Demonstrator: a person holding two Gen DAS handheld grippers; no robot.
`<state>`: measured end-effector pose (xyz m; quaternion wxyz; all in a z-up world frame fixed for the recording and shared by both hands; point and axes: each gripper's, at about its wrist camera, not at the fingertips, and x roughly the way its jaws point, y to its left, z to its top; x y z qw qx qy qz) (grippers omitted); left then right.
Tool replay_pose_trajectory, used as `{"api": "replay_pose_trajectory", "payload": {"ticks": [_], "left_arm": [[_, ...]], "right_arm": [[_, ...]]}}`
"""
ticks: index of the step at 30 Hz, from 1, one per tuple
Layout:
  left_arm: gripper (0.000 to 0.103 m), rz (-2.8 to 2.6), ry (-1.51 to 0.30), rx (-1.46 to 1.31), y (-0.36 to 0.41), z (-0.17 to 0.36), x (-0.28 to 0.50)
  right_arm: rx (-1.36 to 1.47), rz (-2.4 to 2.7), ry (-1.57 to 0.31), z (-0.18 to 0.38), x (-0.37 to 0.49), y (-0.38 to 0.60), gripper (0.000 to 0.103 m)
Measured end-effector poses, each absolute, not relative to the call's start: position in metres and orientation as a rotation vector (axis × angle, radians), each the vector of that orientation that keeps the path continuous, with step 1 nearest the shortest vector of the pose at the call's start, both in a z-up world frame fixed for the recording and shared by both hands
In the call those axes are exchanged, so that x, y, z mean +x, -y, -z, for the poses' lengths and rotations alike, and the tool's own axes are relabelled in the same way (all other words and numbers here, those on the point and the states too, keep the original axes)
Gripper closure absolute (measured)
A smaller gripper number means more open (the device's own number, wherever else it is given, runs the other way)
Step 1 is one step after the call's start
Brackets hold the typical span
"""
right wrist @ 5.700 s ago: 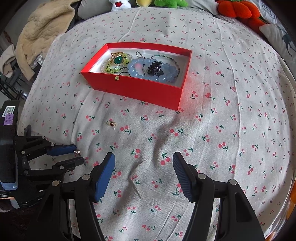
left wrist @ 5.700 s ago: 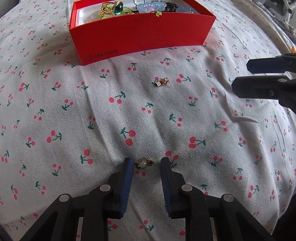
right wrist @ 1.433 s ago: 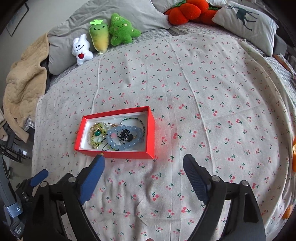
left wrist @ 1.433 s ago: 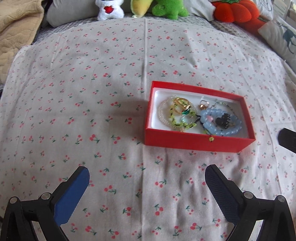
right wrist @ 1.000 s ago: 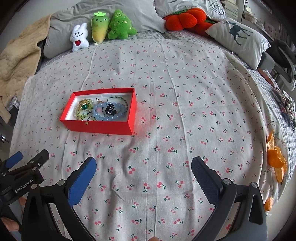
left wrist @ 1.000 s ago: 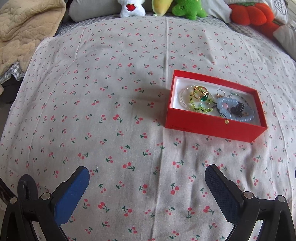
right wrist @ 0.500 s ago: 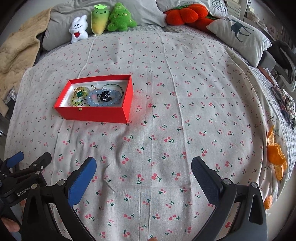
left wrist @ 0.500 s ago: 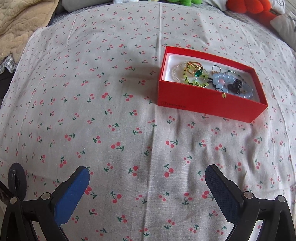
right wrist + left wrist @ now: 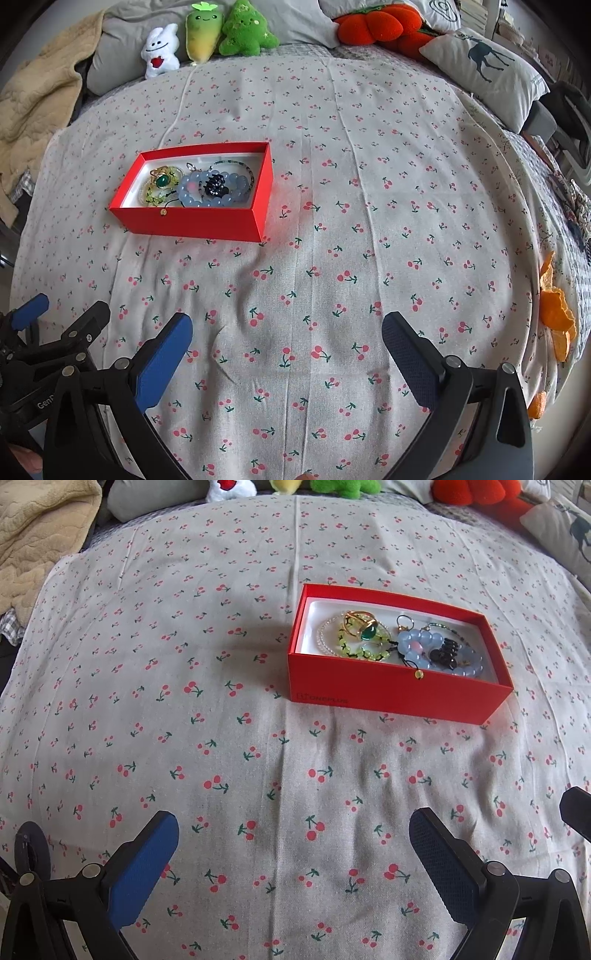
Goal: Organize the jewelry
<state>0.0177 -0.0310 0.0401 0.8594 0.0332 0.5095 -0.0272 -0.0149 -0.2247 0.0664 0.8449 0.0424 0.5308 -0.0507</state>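
A red box (image 9: 391, 698) sits on the cherry-print cloth (image 9: 221, 738), ahead and to the right of my left gripper (image 9: 293, 830). It holds a green-stone ring (image 9: 364, 627), a green bead bracelet (image 9: 347, 650) and a pale blue bead bracelet (image 9: 432, 653). The box also shows in the right wrist view (image 9: 195, 221), far left of my right gripper (image 9: 286, 332). Both grippers are wide open and empty, well back from the box. The left gripper's fingers show at the lower left of the right wrist view (image 9: 66, 332).
Plush toys (image 9: 207, 33) and pillows (image 9: 484, 62) line the far edge of the bed. A beige blanket (image 9: 33, 531) lies at the far left. Orange peel (image 9: 554, 317) lies at the right edge of the bed.
Over the last second both cameras shifted a little and the box drifted in view. Both grippers stayed wide open. Earlier, the left gripper stood around a small earring on the cloth.
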Motion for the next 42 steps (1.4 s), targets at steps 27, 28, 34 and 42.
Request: {"api": "replay_pose_trajectory", "payload": {"ticks": [27,28,34,42], "left_arm": [[0.001,0.039,-1.07,0.079,0.0286,-0.0383,0.0204],[0.001,0.039,-1.07,0.079,0.0286,-0.0381,0.0204],[0.001,0.04,-1.07,0.082,0.0287,-0.0377,0.0206],[0.001,0.036,-1.068,0.084,0.0276,-0.0374,0.02]], "right_arm": [[0.092,0.105,-1.134,-0.0622,-0.0106,0.2195,0.0],[0.092,0.105,-1.135,-0.0621,-0.0105,0.2198,0.0],[0.092,0.101,-1.135,-0.0614,-0.009,0.2193,0.0],[0.094,0.096,-1.14,-0.0608,-0.0076,0.2164,0.0]]}}
